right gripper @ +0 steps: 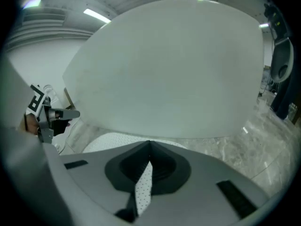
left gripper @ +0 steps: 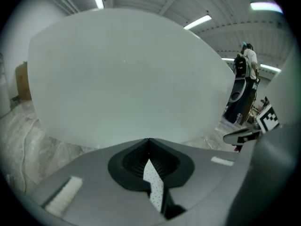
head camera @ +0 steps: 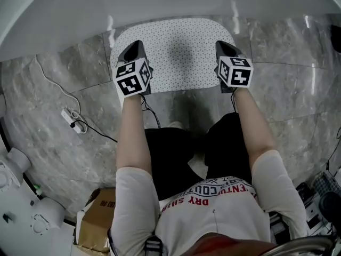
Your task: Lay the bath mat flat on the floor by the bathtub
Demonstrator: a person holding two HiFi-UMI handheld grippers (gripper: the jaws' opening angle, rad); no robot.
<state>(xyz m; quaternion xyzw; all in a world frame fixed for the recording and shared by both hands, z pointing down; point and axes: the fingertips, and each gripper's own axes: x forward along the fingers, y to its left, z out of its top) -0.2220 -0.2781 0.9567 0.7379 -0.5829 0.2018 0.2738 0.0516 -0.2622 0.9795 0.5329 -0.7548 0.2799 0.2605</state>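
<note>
A white dotted bath mat (head camera: 178, 52) lies on the grey marble floor against the white bathtub (head camera: 160, 4). My left gripper (head camera: 132, 51) sits over the mat's left edge and my right gripper (head camera: 226, 49) over its right edge, both near the front corners. In the left gripper view the jaws (left gripper: 149, 150) are shut on a strip of the dotted mat (left gripper: 154, 185). The right gripper (right gripper: 150, 152) pinches a similar strip of mat (right gripper: 142, 188), with the rest of the mat (right gripper: 117, 140) spread on the floor ahead. The tub wall (left gripper: 127, 74) fills both gripper views.
A white power strip with its cable (head camera: 72, 120) lies on the floor to the left. A cardboard box (head camera: 98, 220) and white equipment (head camera: 21, 207) stand at the lower left. More gear (head camera: 319, 196) crowds the lower right. A person (left gripper: 248, 60) stands far off.
</note>
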